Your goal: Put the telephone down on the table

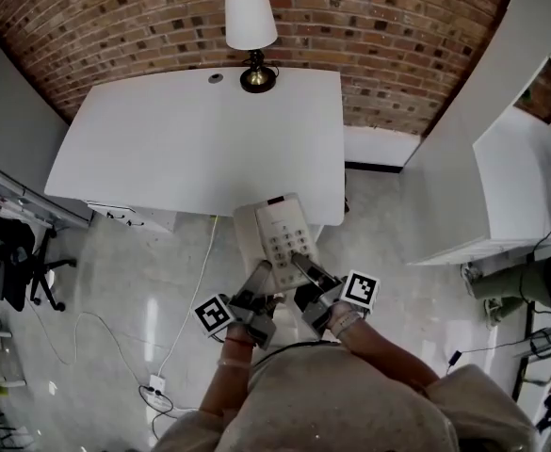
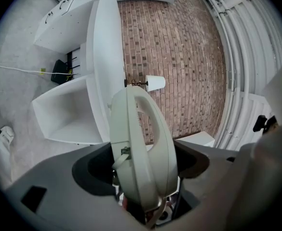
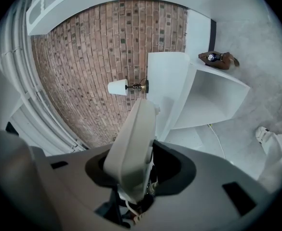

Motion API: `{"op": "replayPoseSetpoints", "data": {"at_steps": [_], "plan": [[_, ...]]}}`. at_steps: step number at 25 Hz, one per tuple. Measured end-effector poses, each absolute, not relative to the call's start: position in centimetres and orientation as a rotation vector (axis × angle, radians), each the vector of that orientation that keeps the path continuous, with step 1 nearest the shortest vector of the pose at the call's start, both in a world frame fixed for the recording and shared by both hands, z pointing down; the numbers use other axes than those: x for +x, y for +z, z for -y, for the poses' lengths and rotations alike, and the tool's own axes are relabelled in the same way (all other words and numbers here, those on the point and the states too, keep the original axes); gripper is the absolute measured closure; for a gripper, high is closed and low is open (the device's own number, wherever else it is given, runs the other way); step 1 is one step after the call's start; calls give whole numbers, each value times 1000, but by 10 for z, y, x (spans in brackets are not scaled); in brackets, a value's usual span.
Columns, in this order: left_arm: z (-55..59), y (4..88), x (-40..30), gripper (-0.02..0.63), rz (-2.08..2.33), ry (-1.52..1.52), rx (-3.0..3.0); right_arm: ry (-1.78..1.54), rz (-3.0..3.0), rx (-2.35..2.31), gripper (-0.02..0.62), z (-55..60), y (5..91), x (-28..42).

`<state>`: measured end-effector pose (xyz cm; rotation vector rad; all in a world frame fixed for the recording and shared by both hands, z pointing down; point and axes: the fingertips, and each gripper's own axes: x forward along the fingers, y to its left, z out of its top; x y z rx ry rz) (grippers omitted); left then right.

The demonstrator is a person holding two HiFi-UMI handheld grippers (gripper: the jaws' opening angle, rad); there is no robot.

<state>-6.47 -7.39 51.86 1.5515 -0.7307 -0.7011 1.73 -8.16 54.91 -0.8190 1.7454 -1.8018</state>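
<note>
A cream desk telephone (image 1: 277, 237) with a keypad and handset hangs in the air just off the near edge of the white table (image 1: 190, 139). My left gripper (image 1: 259, 283) is shut on its near left side, where the handset (image 2: 143, 153) fills the left gripper view. My right gripper (image 1: 305, 277) is shut on the near right side of the telephone's body (image 3: 130, 148). Both grippers sit below the phone in the head view, close to the person's body.
A table lamp (image 1: 252, 36) with a white shade stands at the table's far edge by the brick wall. A white cable (image 1: 192, 299) runs over the floor to a socket block. White counters (image 1: 529, 177) stand to the right, an office chair (image 1: 16, 262) to the left.
</note>
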Motion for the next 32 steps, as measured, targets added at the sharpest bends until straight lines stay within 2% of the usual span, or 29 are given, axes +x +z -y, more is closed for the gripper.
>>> {"op": "replayPoseSetpoints", "data": {"at_steps": [17,32], "plan": [[157,538,-110,258,666,-614,1511,-1805,-1636,-908,428,157,564,-29],[191,544,-108,258,606,-593,1494,-1772,-1595,-988,428,184,569,-25]]}}
